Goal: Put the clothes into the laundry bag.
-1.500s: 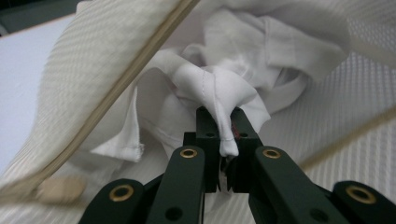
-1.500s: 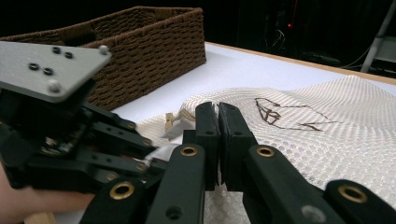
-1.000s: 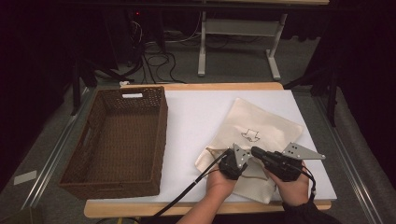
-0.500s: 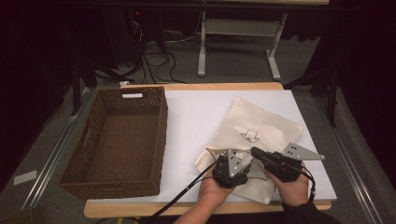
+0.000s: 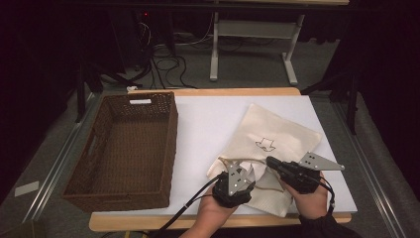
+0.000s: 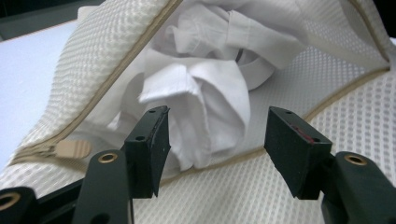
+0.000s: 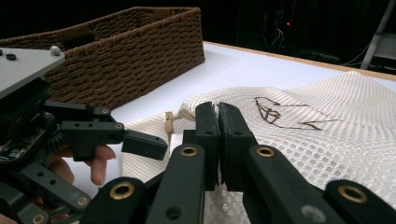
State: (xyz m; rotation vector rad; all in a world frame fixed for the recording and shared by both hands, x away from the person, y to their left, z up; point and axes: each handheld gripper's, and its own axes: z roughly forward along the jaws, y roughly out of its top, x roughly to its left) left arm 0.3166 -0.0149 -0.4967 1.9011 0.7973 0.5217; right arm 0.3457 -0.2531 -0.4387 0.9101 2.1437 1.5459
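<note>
High view: the mesh bag [image 5: 270, 148] lies on the right of the white surface [image 5: 208, 124], both grippers at its near mouth. Left gripper view: the left gripper [image 6: 215, 140], fingers apart after just opening, faces the white shirt [image 6: 205, 102] inside and could snag mesh too. Right gripper view: the right gripper [image 7: 218, 135], fingers together on the bag's edge, might slip, closing the mouth.

both grippers black: left gripper [image 5: 242, 174] and right gripper [image 5: 271, 161], each with a grey three-cornered top plate, brass-ringed pivots, blocky black jaws, trailing black cable. dark sleeve at right wrist.
</note>
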